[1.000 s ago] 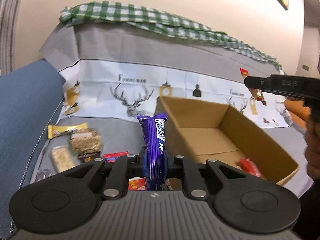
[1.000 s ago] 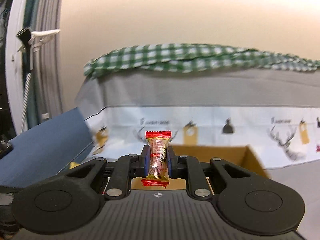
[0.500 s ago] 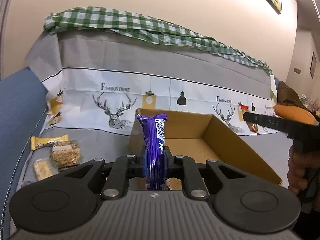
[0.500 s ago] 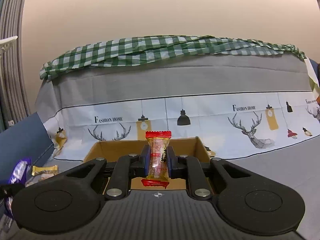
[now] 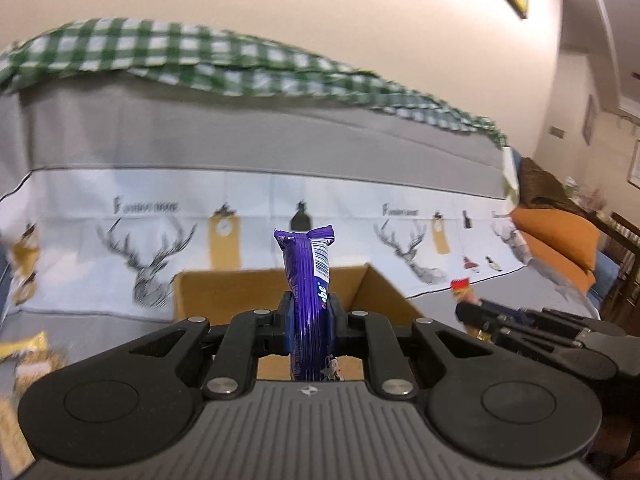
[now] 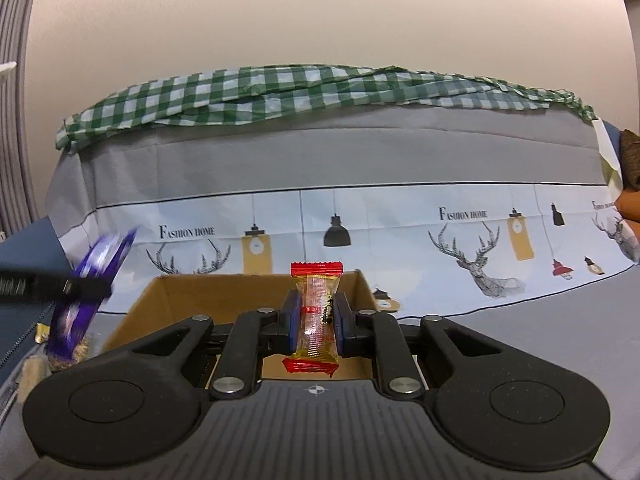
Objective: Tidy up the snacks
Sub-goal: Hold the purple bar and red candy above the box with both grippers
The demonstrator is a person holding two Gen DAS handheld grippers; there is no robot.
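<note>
1. Landmark: open cardboard box (image 6: 168, 300) on a sofa w/ grey seat cover; everything below is placed rel. to it.
2. Left gripper (image 5: 310, 320): pads pinched tight on a purple snack bar (image 5: 308, 276), bar upright, top end w/ barcode strip sticking well above the pads. It sits over the box's near side, box opening (image 5: 224, 292) straight ahead of it.
3. Right gripper (image 6: 316, 320): pads clamped on a small candy (image 6: 316, 312), clear-gold wrapper w/ red crimped ends, held upright. Also at the box's near edge, pointing into the opening.
4. In right wrist view the purple bar shows blurred at the box's left, pinched in the left gripper's dark finger.
5. In left wrist view the right gripper (image 5: 464, 312) shows at the box's right, candy's red top poking up from it.
6. Loose snacks (image 6: 60, 356) lie on the seat left of the box: a gold-wrapped one, a grainy bar, a pale one; blurred, can't tell more.
7. Box inside: brown floor, mostly hidden by the grippers.
8. Behind the box: backrest cover w/ deer + lamp print (image 6: 472, 264), green check cloth (image 6: 280, 92) along the top.
9. Far right of the box: orange cushion (image 5: 560, 240).
</note>
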